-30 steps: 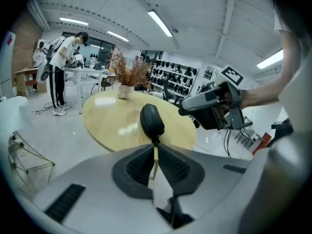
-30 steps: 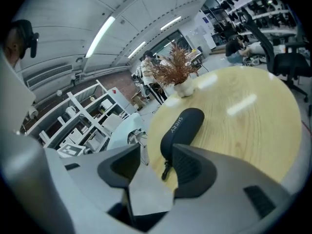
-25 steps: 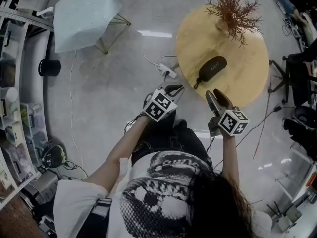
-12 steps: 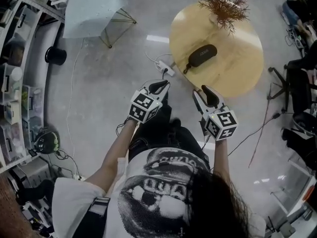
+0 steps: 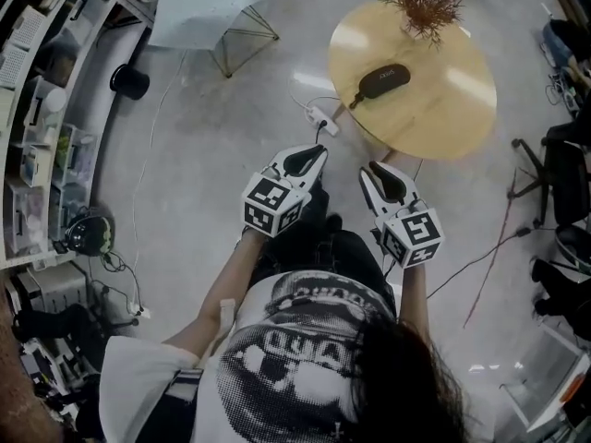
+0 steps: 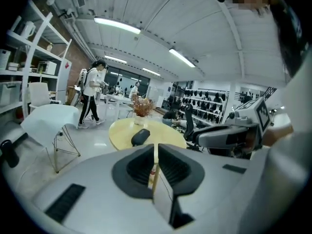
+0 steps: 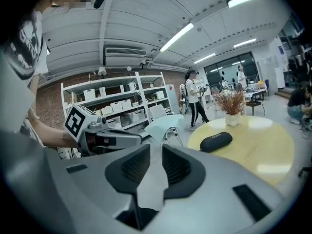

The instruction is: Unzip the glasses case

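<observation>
The black glasses case [image 5: 383, 81] lies zipped on the round wooden table [image 5: 443, 109], its loop end towards the table's left edge. Both grippers hang in the air short of the table's near edge, pointing at it. My left gripper [image 5: 317, 153] is shut with nothing in it; the left gripper view shows only a thin slit at the left gripper [image 6: 156, 149], and the case [image 6: 140, 137] far ahead. My right gripper [image 5: 371, 170] is open by a narrow gap, its jaws having just been closing on nothing. In the right gripper view the case [image 7: 216, 141] lies well beyond the right gripper [image 7: 156, 152].
A vase of dried twigs [image 5: 423, 0] stands at the table's far edge. A power strip [image 5: 320, 118] and cables lie on the floor by the table's left side. A white chair [image 5: 208, 3], shelves [image 5: 42, 109] and a black office chair [image 5: 565, 169] ring the area. A person [image 6: 91, 95] walks beyond.
Both grippers have lifted and tipped closer to level, the right one rolling as it went. The right jaws stand closer together than before. The case has stayed put on the table.
</observation>
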`<state>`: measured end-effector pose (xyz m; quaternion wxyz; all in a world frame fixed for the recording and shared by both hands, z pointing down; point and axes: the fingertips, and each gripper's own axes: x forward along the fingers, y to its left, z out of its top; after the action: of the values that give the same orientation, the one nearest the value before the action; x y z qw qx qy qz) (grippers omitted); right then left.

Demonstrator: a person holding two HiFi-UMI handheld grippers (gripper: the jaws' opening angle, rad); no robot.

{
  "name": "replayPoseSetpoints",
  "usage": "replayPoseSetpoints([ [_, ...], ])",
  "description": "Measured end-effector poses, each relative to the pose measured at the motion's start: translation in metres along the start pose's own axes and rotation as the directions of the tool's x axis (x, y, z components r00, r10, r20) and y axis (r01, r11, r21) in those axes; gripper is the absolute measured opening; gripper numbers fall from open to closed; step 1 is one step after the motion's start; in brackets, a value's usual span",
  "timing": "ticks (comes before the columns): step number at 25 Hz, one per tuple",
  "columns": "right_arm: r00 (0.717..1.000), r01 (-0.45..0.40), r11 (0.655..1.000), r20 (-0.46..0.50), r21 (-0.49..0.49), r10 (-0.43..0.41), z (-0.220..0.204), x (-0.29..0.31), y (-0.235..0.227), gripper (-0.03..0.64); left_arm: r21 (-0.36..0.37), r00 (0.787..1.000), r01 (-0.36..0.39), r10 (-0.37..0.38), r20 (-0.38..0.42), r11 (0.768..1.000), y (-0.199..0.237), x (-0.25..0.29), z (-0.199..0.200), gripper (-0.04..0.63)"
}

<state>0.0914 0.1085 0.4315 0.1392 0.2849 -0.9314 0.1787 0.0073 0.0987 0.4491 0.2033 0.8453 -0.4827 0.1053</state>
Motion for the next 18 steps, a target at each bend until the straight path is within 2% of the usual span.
replayPoseSetpoints([
  [6,1.0,-0.019,1.0,0.018,0.005,0.019,-0.006,-0.008,0.02,0.001,0.028,1.0,-0.012,0.012,0.007,1.0,-0.023,-0.03,-0.002,0.017],
  [18,0.998,-0.061,0.996,0.016,-0.069,0.062,-0.004,-0.003,0.055,-0.006,0.041,1.0,-0.013,0.013,-0.01,0.999,-0.034,-0.068,-0.008,0.017],
])
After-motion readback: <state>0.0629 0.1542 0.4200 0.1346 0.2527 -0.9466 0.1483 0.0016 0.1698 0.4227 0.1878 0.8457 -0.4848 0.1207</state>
